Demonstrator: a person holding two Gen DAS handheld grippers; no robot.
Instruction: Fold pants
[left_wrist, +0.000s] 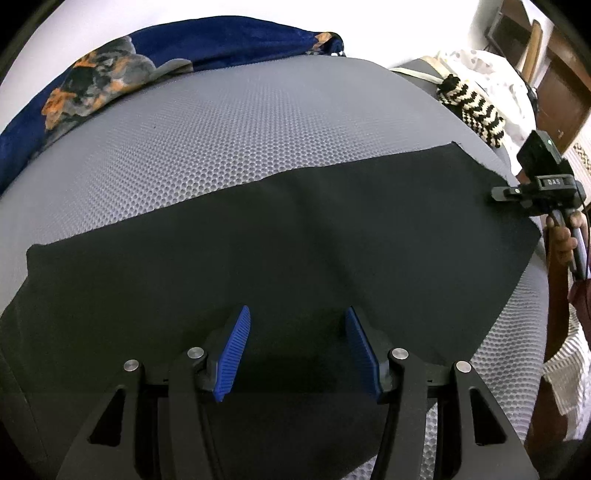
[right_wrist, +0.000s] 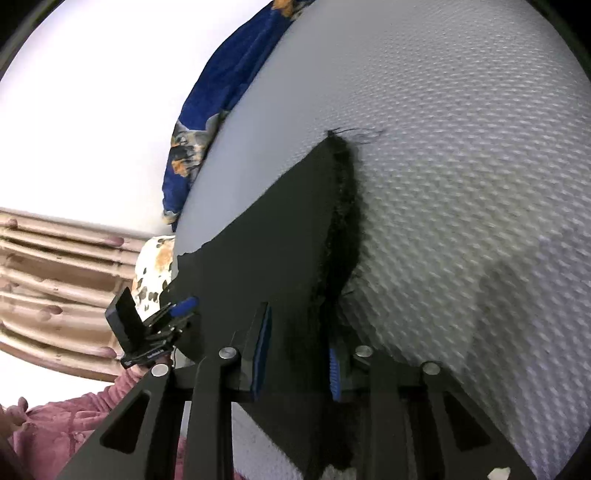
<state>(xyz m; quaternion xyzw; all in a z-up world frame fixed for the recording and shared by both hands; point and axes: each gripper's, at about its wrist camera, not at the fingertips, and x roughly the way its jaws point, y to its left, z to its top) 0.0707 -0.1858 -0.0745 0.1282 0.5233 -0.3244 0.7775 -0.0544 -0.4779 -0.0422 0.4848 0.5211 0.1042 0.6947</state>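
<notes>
Grey mesh-textured mattress (left_wrist: 258, 122) is seen under everything; a blue floral blanket (left_wrist: 92, 74) is bunched along its far edge and a black-and-cream knitted item (left_wrist: 472, 107) lies near the right corner. Black pants (left_wrist: 277, 240) are spread flat across the near part of the mattress as a long dark band, with a frayed raw edge (right_wrist: 343, 206) visible in the right wrist view.

Step judged: early, the grasp before a fold. No fold is visible in these views.

Left hand-held gripper (left_wrist: 297, 354): jaws spread wide, poised over the near edge of the pants, nothing held. Right hand-held gripper (right_wrist: 297, 363): jaws moderately apart, straddling the frayed end of the fabric, blue pads (right_wrist: 334, 373) on either side, not clamped. In the left view it is seen at the pants' right end (left_wrist: 532, 188).

Next move, as judged: both jaws to be closed on the cloth, then the end carried over to the opposite end with edges aligned. Risk: only one layer caught.
</notes>
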